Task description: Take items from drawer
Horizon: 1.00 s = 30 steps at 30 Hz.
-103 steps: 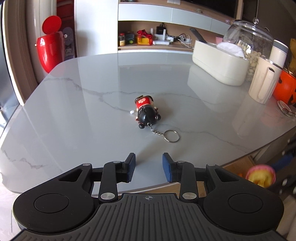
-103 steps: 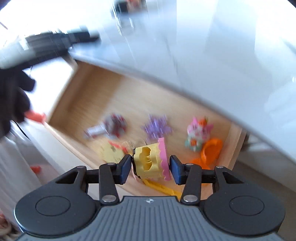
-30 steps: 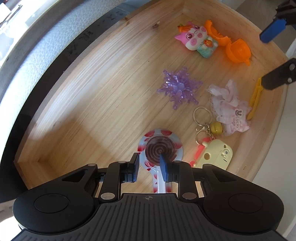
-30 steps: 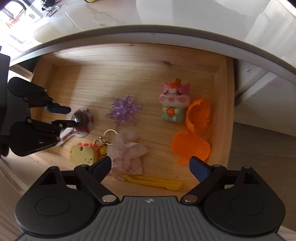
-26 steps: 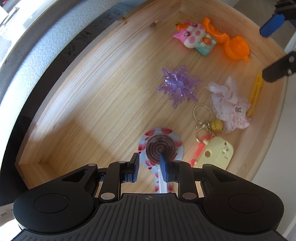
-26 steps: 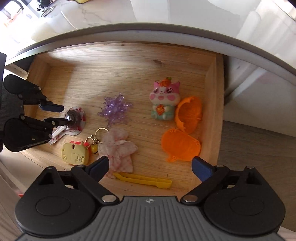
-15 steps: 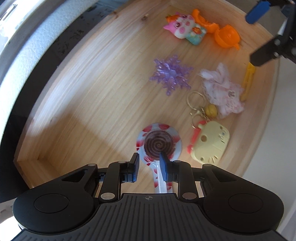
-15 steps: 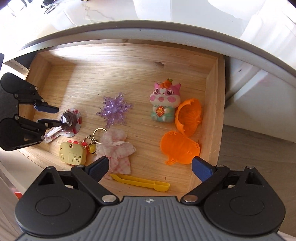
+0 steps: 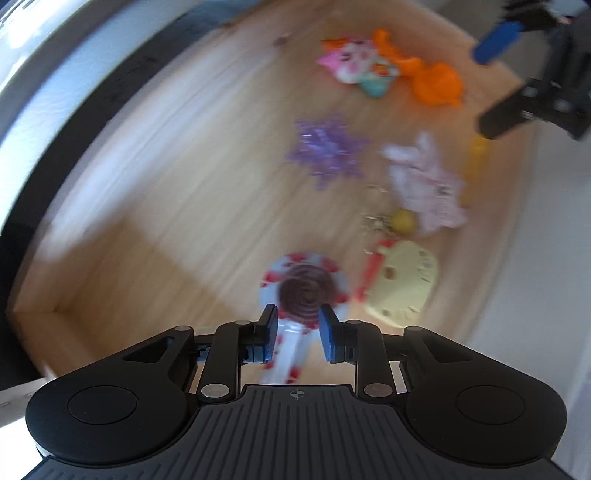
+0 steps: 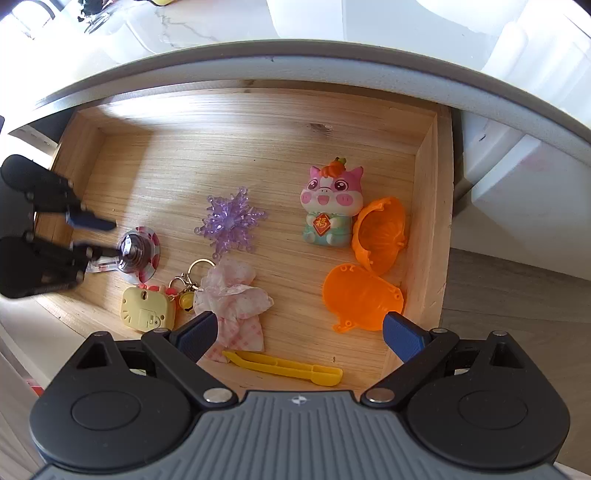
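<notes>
The wooden drawer is pulled out under the countertop. My left gripper is shut on the wrapped stick of a swirl lollipop at the drawer's front left. The right wrist view shows the same lollipop in that gripper. My right gripper hangs wide open over the front edge, above yellow tweezers. Also in the drawer are a pink pig figure, a purple snowflake, two orange shell halves, a pink cloth and a yellow keychain toy.
The marble countertop overhangs the back of the drawer. White cabinet fronts and wood floor lie to the right. In the blurred left wrist view, the right gripper shows at the upper right.
The left wrist view has blurred and the drawer contents have slid in it while the lollipop stays between the fingers. The right gripper, earlier shut on a yellow-pink toy, stays open and nearly still.
</notes>
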Available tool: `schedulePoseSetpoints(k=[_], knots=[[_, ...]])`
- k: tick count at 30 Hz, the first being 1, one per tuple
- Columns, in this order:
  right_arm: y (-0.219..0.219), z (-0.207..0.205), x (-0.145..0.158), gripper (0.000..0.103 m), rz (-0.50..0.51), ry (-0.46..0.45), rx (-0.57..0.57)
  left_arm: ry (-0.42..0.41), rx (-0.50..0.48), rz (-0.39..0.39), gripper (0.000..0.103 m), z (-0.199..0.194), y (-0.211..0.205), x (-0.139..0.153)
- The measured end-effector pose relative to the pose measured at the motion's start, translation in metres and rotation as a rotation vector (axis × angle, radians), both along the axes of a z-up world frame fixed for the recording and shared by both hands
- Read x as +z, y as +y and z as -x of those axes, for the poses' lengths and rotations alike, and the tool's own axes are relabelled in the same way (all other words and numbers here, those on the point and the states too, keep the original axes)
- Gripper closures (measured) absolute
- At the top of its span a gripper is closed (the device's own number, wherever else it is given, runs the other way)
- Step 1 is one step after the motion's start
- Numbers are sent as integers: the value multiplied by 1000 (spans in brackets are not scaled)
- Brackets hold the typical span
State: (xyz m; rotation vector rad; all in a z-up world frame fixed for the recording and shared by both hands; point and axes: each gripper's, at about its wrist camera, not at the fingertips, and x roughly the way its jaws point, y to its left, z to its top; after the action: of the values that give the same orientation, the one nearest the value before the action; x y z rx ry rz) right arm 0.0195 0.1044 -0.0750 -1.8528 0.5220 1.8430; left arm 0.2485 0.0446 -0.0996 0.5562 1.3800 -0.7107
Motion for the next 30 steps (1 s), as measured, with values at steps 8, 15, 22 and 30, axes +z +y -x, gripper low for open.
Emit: schedulePoseSetpoints(k=[8,15,22,30], knots=[[4,1,-3,7,22,0,-13,18,-170,36,77,13,-5,6],[14,-4,-7,7,76,18,-78,103,-181,140,78,3,-32,27],[24,-11,5,5,63,85,-141,114,-159,153,78,-7,-68,5],[43,-27,41,3,1,242,-205,134,-4,242,78,-24,-97,6]])
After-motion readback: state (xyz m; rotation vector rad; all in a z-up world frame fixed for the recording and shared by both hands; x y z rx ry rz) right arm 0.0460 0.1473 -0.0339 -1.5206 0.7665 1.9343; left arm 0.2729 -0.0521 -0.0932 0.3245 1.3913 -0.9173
